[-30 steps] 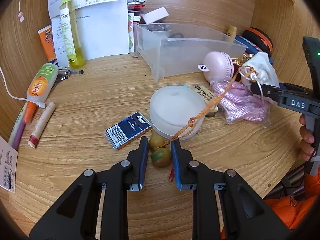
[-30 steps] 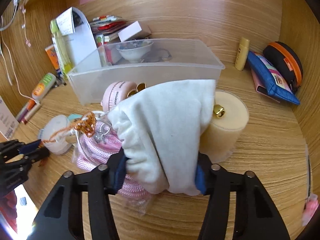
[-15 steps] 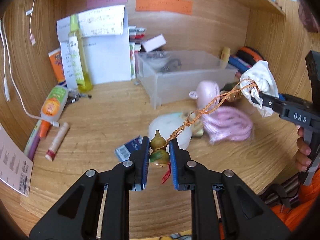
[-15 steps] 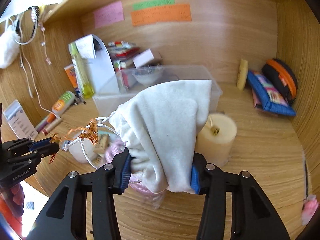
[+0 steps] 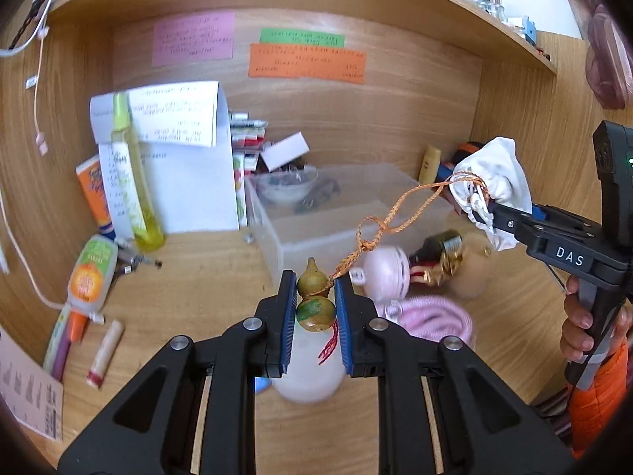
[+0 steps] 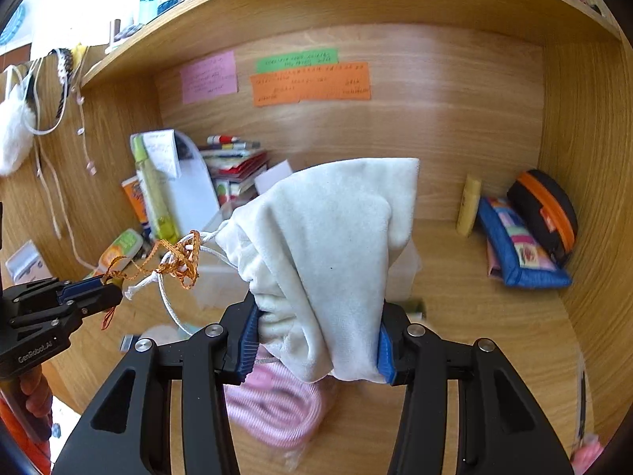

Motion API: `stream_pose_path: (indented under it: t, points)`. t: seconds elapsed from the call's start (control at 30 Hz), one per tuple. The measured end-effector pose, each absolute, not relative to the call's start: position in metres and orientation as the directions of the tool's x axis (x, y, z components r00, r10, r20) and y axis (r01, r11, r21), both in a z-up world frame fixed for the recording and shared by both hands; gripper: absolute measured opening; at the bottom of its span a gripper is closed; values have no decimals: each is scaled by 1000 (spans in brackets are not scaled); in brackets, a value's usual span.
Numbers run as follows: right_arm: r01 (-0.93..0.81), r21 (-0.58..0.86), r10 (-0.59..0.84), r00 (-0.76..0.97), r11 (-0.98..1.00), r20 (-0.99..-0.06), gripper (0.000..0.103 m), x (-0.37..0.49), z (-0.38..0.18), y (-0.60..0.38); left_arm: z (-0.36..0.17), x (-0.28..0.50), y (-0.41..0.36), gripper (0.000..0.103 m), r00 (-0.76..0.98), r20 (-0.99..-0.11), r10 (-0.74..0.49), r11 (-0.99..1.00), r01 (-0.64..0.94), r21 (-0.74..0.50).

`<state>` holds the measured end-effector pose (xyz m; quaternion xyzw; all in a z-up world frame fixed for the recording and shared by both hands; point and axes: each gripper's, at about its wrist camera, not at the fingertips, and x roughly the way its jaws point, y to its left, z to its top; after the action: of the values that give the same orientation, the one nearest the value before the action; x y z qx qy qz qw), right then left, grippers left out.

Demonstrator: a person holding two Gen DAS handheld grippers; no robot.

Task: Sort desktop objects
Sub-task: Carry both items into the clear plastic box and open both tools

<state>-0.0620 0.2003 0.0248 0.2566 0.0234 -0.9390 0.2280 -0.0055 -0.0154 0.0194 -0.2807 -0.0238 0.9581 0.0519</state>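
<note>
Left hand-held gripper raised, tilted down, clamping gourd charm.

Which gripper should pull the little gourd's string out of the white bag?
Left. The left hand-held gripper grips the gourd; its orange cord is tangled at the white pouch.

Gourd charm — two-lobed, olive-green, upright, lifted off the desk; we note its orange braided cord tangled in the drawstring of a white cloth pouch — also held aloft.
</note>
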Motion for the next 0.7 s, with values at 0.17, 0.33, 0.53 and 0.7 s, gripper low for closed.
stream_pose_path:
  t: [0.17, 0.33, 0.53, 0.7]
  points:
    - [433, 90, -422, -776, -897, -468, 44, -84, 37, 199, 37, -26, -15, 19, -848, -516, 121, -992, -90, -85]
    - [443, 83, -426, -769, -893, -476, 44, -110, 45, 191, 55, -56, -16, 19, -842, -517, 151, -988, -106, -115]
    - [452, 69, -423, -755, -889, -502, 44, -144, 52, 177, 62, -97, -19, 19, -816, -558, 153, -986, -90, -138]
    - [463, 73, -423, -722, -884, -548, 44, -175, 49, 167, 53, -132, -22, 19, -769, -620, 155, -984, -61, -170]
